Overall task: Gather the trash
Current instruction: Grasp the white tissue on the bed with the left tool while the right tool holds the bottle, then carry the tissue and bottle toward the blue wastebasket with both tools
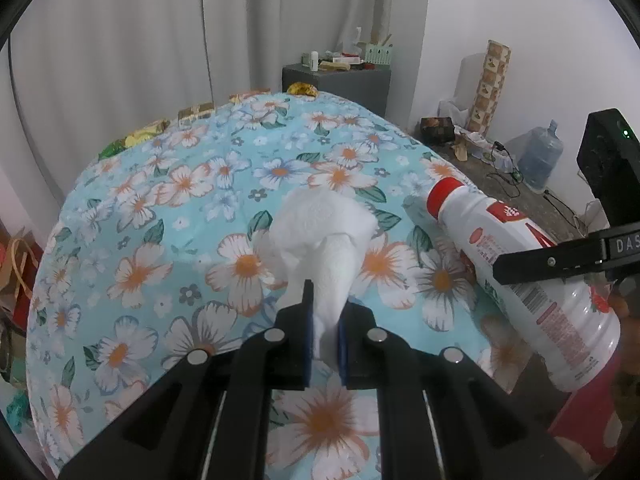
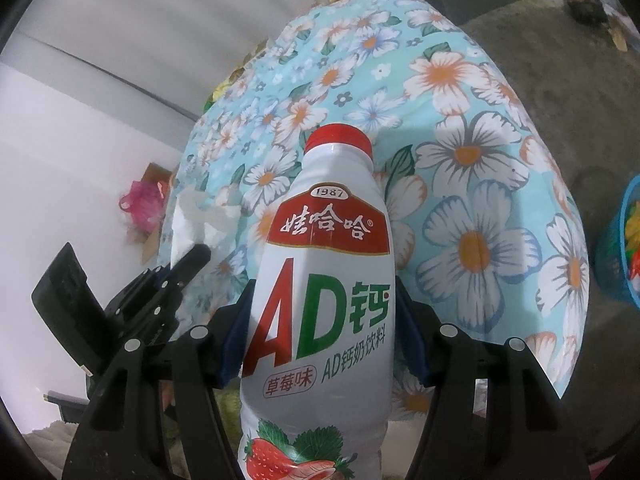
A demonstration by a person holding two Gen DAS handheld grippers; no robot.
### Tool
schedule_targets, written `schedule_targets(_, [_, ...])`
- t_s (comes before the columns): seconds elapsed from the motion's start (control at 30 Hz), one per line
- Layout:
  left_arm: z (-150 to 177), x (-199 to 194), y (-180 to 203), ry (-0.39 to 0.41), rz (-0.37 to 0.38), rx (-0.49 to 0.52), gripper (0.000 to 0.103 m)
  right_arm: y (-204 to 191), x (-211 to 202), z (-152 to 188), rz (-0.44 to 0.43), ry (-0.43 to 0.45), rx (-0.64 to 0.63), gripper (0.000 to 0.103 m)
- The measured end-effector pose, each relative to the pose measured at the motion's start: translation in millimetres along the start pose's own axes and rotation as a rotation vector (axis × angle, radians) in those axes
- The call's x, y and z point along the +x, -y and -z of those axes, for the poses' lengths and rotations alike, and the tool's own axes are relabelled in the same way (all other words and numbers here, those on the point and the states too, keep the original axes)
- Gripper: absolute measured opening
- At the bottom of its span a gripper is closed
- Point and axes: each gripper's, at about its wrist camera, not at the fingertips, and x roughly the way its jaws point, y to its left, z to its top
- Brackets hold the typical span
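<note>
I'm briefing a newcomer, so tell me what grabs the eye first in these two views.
The white bottle with a red cap fills the right wrist view, clamped in the right gripper. In the left wrist view, a crumpled white tissue is pinched in the left gripper, dead centre. Behind both spreads the loud blue floral tablecloth.

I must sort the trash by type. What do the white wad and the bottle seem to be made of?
White wad: soft tissue paper, matte, embossed and crumpled.
Bottle: probably plastic, glossy white with a printed label and red cap; the sheen and dents suggest thin walls.
</note>
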Motion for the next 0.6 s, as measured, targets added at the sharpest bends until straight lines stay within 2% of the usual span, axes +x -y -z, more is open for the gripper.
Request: schedule_targets(0.6, [-3.8,-27.0,21.1,0.059,-0.002,0.051,0.009,3.5,-24.6,13.3,-0.042,0.058,0.007,0.06])
